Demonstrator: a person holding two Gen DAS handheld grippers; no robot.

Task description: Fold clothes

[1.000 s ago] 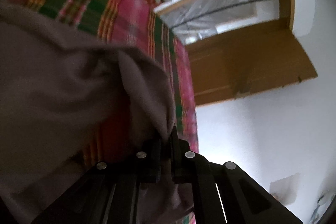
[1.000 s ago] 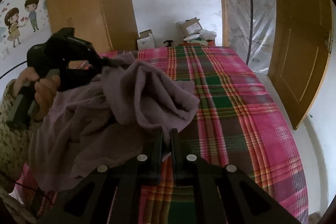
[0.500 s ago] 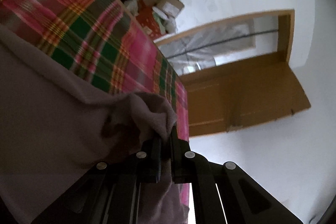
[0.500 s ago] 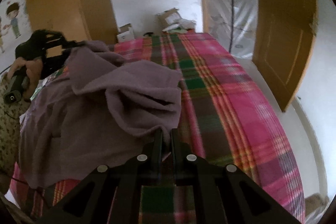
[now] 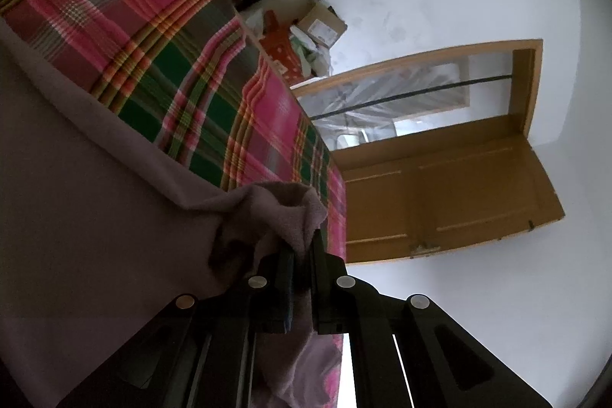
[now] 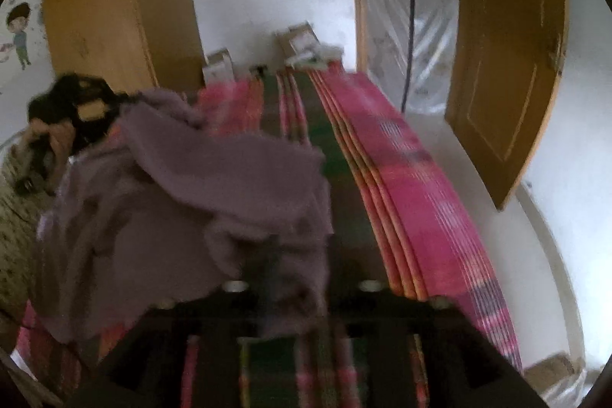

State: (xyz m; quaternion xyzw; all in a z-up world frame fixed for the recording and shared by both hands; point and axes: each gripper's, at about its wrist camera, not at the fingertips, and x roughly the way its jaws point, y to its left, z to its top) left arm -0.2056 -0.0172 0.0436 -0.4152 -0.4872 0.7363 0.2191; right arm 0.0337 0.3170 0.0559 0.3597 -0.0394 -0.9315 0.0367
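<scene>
- Left gripper (image 5: 302, 255): lower centre of the left wrist view. The two black fingers stand close together, clamped on a bunched edge of the mauve garment (image 5: 95, 217); cloth rises between and above the fingertips and hangs down behind them.
- Right gripper (image 6: 294, 278): lower centre of the right wrist view, heavily blurred. Cloth lies over the place where the fingertips are; I cannot tell how far apart the fingers stand, or whether they grip.
- Left gripper seen from the right wrist view (image 6: 80, 106): black body at middle left, held in a person's hand (image 6: 53, 140), with the garment's far corner at its tip.
- Mauve garment: a soft, fleecy piece, crumpled. In the right wrist view it runs from the left gripper at middle left down to the lower centre, so its long axis goes diagonally, upper left to lower centre. It hangs in folds over the bed. In the left wrist view it fills the left and lower left, its edge slanting from upper left to the fingertips.
- Plaid bedcover (image 6: 401, 155): pink, green and orange checks, beneath the garment, stretching to the far wall.
- Wooden door (image 6: 505, 56): open, at the right.
- Cardboard boxes (image 6: 298, 41): at the bed's far end, against the white wall.
</scene>
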